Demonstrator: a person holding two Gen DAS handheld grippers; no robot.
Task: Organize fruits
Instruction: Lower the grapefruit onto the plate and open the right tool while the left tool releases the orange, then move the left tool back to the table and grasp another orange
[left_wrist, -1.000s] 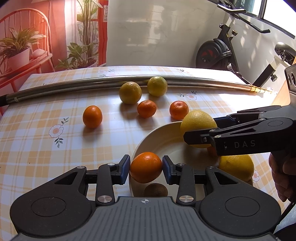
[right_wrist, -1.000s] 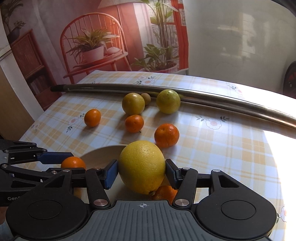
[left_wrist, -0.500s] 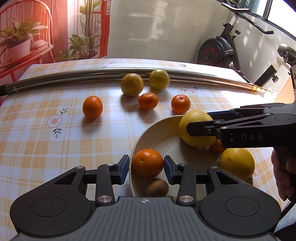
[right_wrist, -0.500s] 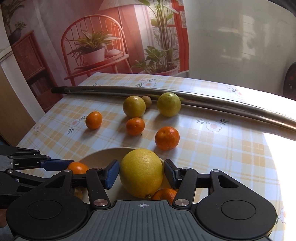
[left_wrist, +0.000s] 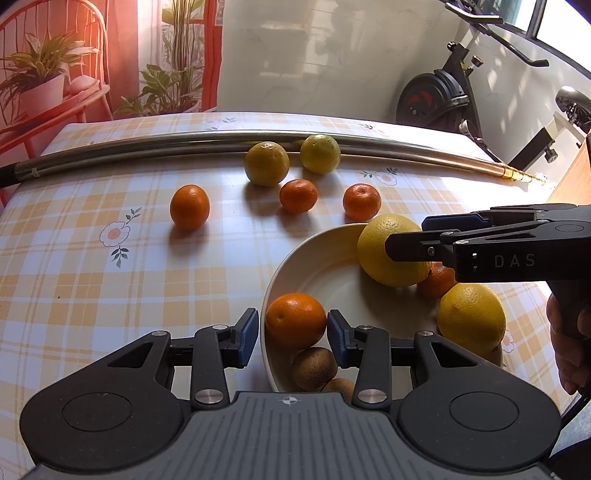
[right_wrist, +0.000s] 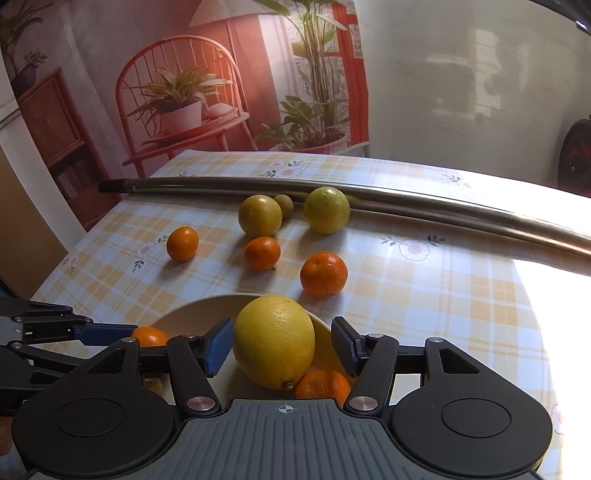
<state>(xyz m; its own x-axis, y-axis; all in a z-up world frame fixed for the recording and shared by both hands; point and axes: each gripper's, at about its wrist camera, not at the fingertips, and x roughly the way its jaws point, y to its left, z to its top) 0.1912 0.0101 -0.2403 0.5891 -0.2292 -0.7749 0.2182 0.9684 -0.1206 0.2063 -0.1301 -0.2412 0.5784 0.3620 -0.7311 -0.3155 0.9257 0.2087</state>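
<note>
Both grippers' fingers stand spread, holding nothing: left gripper (left_wrist: 291, 336) straddles an orange (left_wrist: 295, 320), right gripper (right_wrist: 282, 347) a lemon (right_wrist: 274, 341), both in the bowl (left_wrist: 314, 258).

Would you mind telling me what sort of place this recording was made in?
Probably a room in a home: a table under a checked floral cloth, an exercise bike by the wall, and a backdrop picturing a chair and potted plants.

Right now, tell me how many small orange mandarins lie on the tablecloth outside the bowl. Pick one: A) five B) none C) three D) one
C: three small orange mandarins lie on the checked tablecloth, apart from the white bowl; the two beyond them are larger and yellow-green.
</note>
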